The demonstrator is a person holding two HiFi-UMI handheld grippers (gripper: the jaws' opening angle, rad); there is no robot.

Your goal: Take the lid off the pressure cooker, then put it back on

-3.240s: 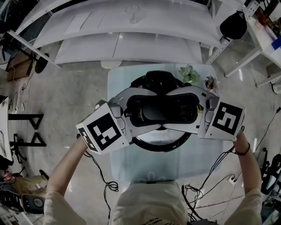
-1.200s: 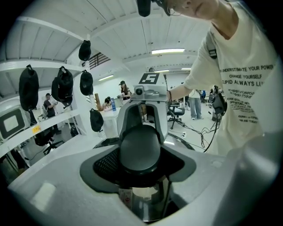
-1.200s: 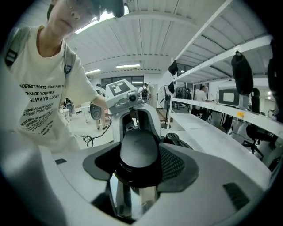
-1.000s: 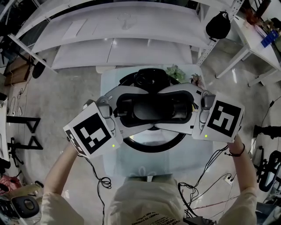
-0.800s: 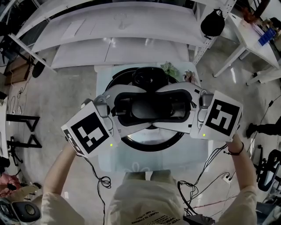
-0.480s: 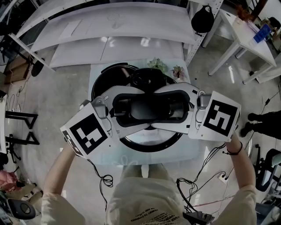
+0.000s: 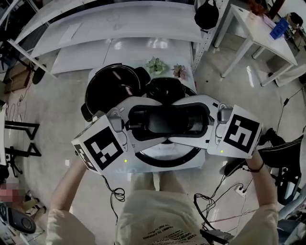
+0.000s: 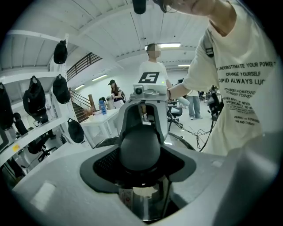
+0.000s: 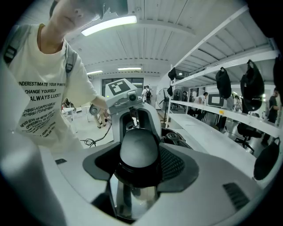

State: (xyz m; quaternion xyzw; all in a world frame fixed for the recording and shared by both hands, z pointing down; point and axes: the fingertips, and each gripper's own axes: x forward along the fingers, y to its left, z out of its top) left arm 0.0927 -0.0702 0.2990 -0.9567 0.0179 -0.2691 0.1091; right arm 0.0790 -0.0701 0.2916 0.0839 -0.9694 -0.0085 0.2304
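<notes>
The pressure cooker pot (image 7: 112, 91) stands uncovered on the small glass table (image 7: 97, 72), its dark inside showing. Its round lid (image 7: 167, 160) hangs to the right of and nearer than the pot, clear of it. My left gripper (image 7: 153, 120) comes from the left and my right gripper (image 7: 186, 120) from the right. Both are shut on the lid's black handle (image 7: 168, 120). The rounded end of the handle (image 8: 140, 150) fills the left gripper view between the white jaws, with the lid's shiny metal below. The other end (image 9: 138, 154) shows the same way in the right gripper view.
Two small potted plants (image 7: 155, 64) (image 7: 179, 71) sit at the table's far edge. A long white bench (image 7: 119, 28) runs behind, with a dark bag (image 7: 206, 14) hanging on its post. Cables (image 7: 215, 201) lie on the floor by the person's feet. Other people stand in the background (image 8: 152, 66).
Both grippers have carried the lid to the right and towards the person, off the pot. The open pot has come into view at the left. The jaws keep the same hold.
</notes>
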